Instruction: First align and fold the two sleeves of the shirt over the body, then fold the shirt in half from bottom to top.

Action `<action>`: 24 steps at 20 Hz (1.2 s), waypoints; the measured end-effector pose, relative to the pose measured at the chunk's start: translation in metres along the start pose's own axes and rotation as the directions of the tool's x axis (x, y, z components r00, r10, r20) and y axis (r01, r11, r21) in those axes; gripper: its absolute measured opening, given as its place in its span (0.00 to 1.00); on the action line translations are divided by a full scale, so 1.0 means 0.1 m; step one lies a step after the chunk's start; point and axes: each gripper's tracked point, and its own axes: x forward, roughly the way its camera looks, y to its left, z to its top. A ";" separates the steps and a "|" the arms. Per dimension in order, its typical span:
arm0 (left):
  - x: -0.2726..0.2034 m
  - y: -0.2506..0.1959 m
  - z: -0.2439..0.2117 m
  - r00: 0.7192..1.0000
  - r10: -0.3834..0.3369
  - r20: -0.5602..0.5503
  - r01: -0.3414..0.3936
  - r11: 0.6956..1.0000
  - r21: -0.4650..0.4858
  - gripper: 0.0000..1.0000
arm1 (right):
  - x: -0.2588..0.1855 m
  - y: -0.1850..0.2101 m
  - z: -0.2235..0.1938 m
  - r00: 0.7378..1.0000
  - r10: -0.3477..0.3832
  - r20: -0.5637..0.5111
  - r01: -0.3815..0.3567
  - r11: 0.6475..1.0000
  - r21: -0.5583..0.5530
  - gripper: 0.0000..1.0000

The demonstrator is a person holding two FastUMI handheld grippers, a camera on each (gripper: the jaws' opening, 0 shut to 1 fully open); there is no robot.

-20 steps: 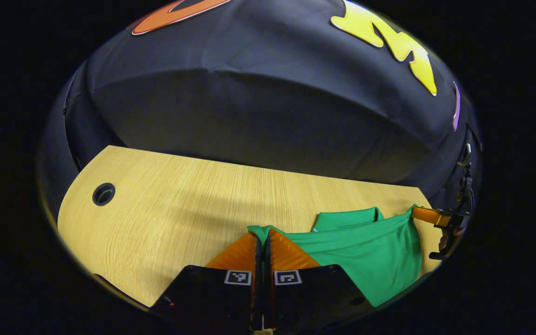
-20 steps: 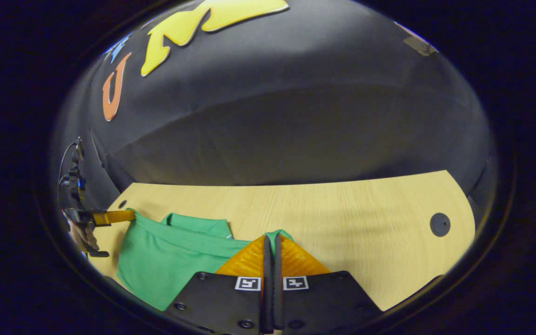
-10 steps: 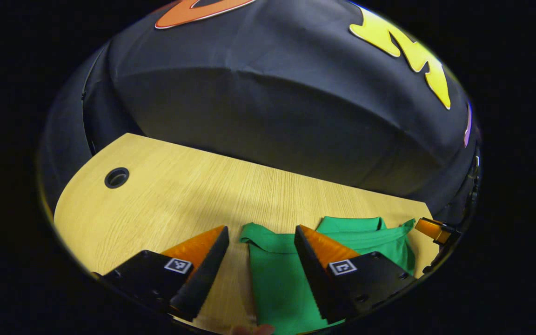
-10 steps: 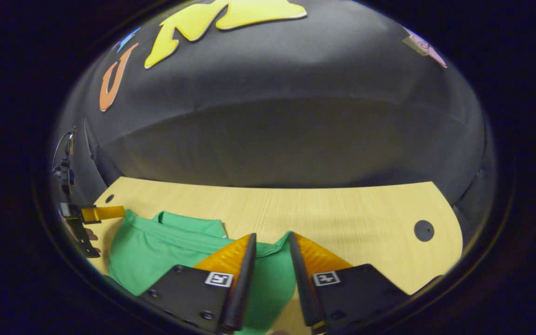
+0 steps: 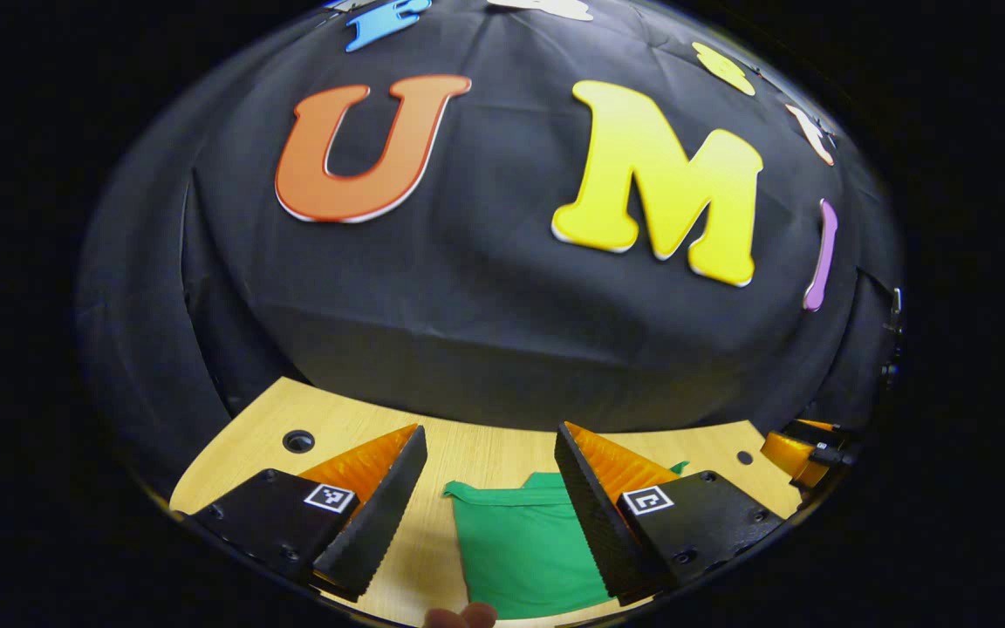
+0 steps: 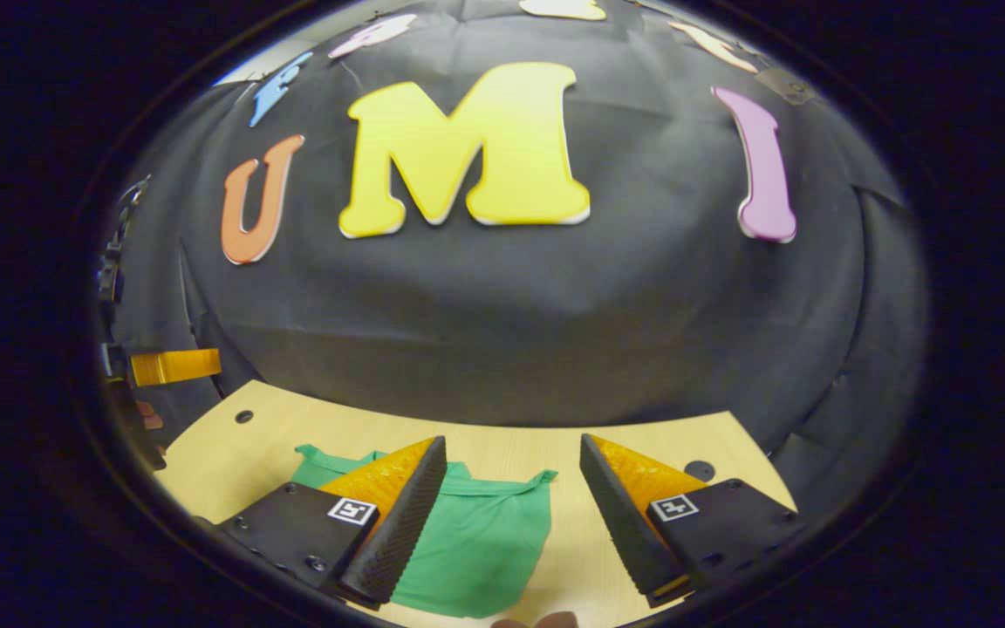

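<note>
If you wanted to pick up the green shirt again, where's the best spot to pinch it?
Probably at a top corner of the folded shirt, where the edge sticks out in a little point on the table. The cloth lies flat, so come down from above and pinch that corner. The right gripper and the left gripper are both open, holding nothing.

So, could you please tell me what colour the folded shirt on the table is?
Plain green; the folded short-sleeved shirt shows best in the right gripper view.

Recording booth, black cloth wall [image 5: 485,305], light wooden table [image 6: 502,440]
</note>
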 end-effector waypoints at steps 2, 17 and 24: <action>-0.36 -0.10 0.21 0.999 -0.005 0.047 0.005 1.000 -0.003 0.95 | -0.44 0.13 0.24 0.998 0.005 0.055 -0.003 0.999 -0.032 0.98; -2.90 -0.62 0.67 0.947 0.019 0.322 -0.048 0.995 0.082 0.95 | -2.69 0.68 0.68 0.964 0.012 0.265 -0.007 1.000 -0.018 1.00; -2.97 -0.62 0.67 0.946 0.020 0.324 -0.051 0.995 0.086 0.95 | -2.80 0.63 0.63 0.964 -0.028 0.264 0.029 1.000 0.000 0.98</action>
